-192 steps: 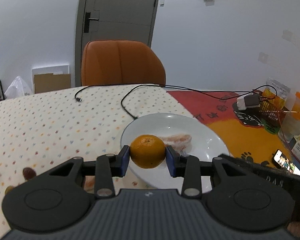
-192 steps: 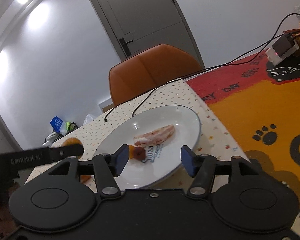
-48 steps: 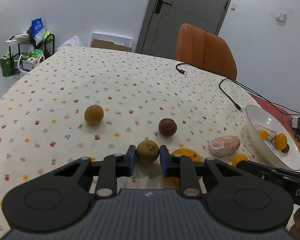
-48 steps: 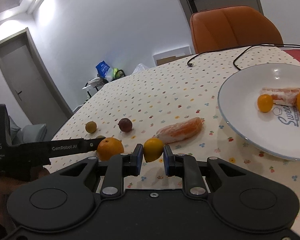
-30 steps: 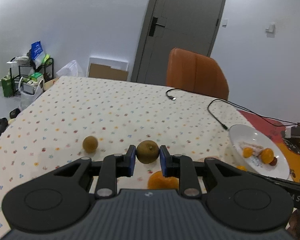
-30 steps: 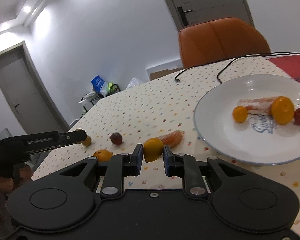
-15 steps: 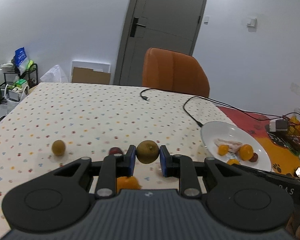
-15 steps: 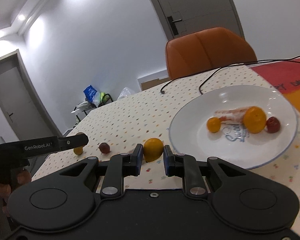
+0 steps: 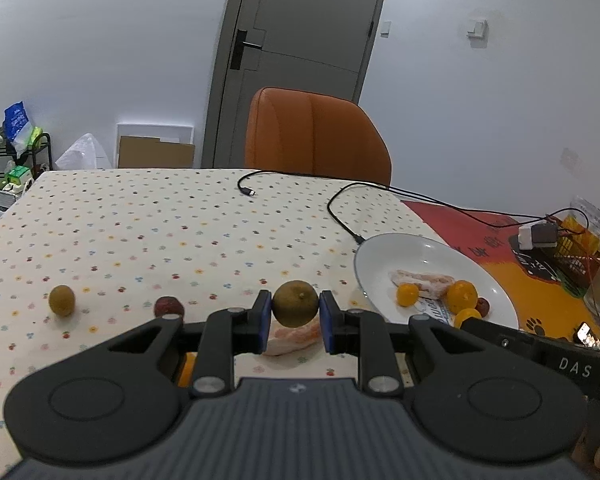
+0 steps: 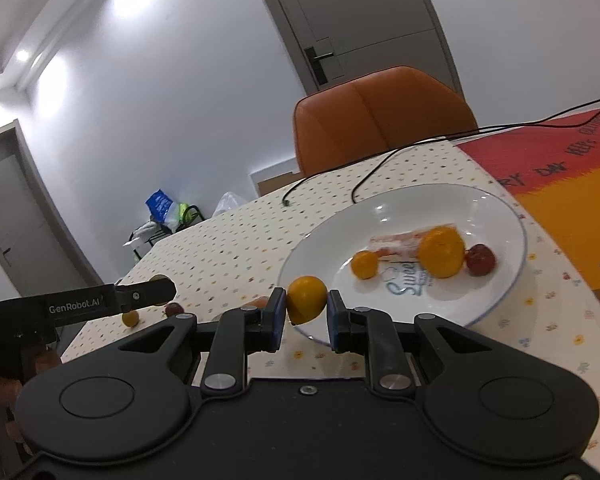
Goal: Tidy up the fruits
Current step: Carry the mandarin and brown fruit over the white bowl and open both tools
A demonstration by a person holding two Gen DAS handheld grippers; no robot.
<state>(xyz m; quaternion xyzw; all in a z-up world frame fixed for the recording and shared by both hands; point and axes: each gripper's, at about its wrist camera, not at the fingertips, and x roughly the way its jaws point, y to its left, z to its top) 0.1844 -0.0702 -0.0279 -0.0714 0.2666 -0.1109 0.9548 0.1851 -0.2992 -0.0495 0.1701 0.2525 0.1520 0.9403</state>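
My left gripper (image 9: pixel 295 315) is shut on a greenish-brown round fruit (image 9: pixel 295 303), held above the dotted tablecloth left of the white plate (image 9: pixel 384 248). My right gripper (image 10: pixel 306 311) is shut on a small yellow-orange fruit (image 10: pixel 306 299) at the plate's (image 10: pixel 500 216) near-left rim. The plate holds a peeled pink segment (image 10: pixel 396 242), an orange (image 10: pixel 441 252), a small yellow fruit (image 10: pixel 364 265) and a dark red fruit (image 10: pixel 480 260). On the cloth lie another pink segment (image 9: pixel 296 334), a dark red fruit (image 9: pixel 169 306), a greenish fruit (image 9: pixel 61 300) and a partly hidden orange (image 9: pixel 185 368).
An orange chair (image 9: pixel 316 136) stands at the table's far edge. Black cables (image 9: pixel 340 208) run across the cloth toward a charger (image 9: pixel 538 236) on the red and orange mat (image 9: pixel 540 292). Bags and a wire basket crowd the right edge. A hand (image 10: pixel 4 384) holds the left gripper.
Both grippers have carried their fruits rightward toward the plate. The plate looms larger in both views, and the right gripper's fruit now sits at its rim.
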